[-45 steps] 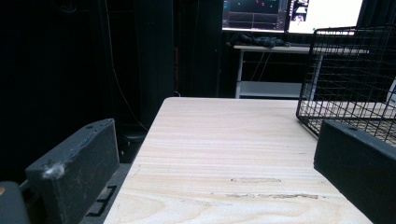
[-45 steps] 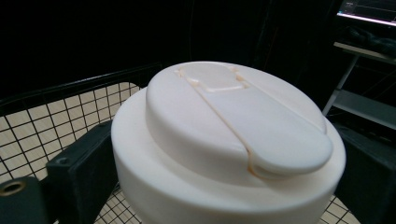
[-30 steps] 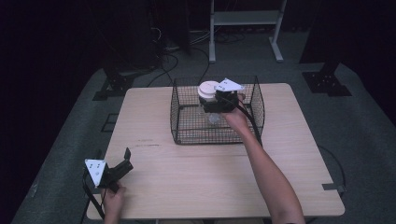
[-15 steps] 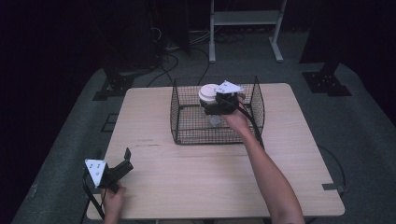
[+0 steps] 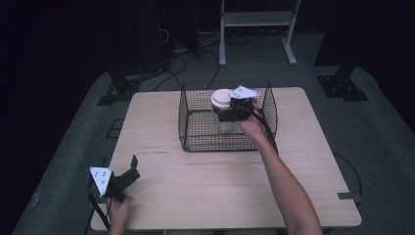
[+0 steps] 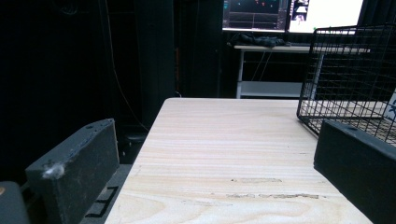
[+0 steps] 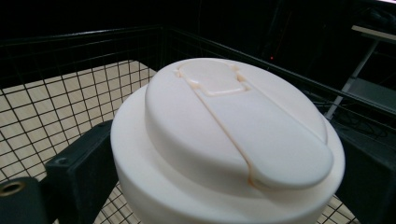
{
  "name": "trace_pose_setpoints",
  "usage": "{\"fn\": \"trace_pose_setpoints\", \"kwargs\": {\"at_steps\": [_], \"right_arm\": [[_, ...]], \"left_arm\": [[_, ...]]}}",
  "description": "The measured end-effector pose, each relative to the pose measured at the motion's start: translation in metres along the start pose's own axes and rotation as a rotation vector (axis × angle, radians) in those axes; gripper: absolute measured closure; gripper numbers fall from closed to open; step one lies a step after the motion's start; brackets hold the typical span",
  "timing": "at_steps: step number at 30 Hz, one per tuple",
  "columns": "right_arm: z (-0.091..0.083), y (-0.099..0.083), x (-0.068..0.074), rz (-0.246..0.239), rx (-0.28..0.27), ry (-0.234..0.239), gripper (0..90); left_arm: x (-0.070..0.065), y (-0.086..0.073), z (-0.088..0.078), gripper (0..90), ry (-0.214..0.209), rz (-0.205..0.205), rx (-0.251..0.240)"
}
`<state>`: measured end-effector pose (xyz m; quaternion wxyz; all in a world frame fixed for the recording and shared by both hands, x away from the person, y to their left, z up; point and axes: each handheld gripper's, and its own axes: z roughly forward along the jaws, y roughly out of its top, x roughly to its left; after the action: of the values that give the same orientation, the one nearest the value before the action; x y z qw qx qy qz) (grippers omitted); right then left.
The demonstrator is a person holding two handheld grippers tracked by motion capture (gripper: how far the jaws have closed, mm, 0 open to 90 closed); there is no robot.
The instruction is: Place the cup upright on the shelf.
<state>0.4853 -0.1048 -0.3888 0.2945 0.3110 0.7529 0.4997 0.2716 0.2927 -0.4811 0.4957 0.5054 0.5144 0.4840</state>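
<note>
In the high view, your right gripper [image 5: 231, 111] holds a white-lidded jar [image 5: 224, 100] inside the wire basket [image 5: 195, 142]; your left gripper [image 5: 128, 169] rests open at the table's [image 5: 205, 181] near corner. In its own view, those jaws stand apart, empty. In the right gripper view, the jaws flank the jar under its lid [image 7: 233, 126]: smooth, rigid, probably slippery, so grip below the rim.

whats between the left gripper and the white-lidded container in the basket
In the high view, bare tabletop and the wire basket's near wall separate the left gripper from the container.
</note>
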Motion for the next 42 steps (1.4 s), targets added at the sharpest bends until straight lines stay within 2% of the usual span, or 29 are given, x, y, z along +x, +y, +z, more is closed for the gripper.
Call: {"fn": "trace_pose_setpoints", "kwargs": {"at_steps": [6, 8, 12, 26, 42], "right_arm": [[-0.002, 0.000, -0.002, 0.008, 0.007, -0.002, 4.0], [-0.002, 0.000, -0.002, 0.000, 0.016, -0.015, 3.7], [-0.004, -0.001, -0.004, -0.008, 0.013, -0.011, 3.5], [-0.009, -0.002, -0.010, 0.006, 0.017, -0.021, 3.0], [-0.014, 0.003, -0.010, -0.004, -0.022, -0.017, 2.5]], "left_arm": [[0.000, 0.000, 0.000, 0.0, -0.001, -0.001, 0.000], [0.000, 0.000, 0.000, 0.0, 0.001, 0.000, -0.001], [0.000, 0.000, 0.000, 0.0, 0.001, -0.001, 0.001], [0.000, 0.000, 0.000, 0.0, 0.005, 0.003, 0.000], [-0.001, 0.000, 0.001, 0.0, 0.011, 0.006, 0.001]]}}
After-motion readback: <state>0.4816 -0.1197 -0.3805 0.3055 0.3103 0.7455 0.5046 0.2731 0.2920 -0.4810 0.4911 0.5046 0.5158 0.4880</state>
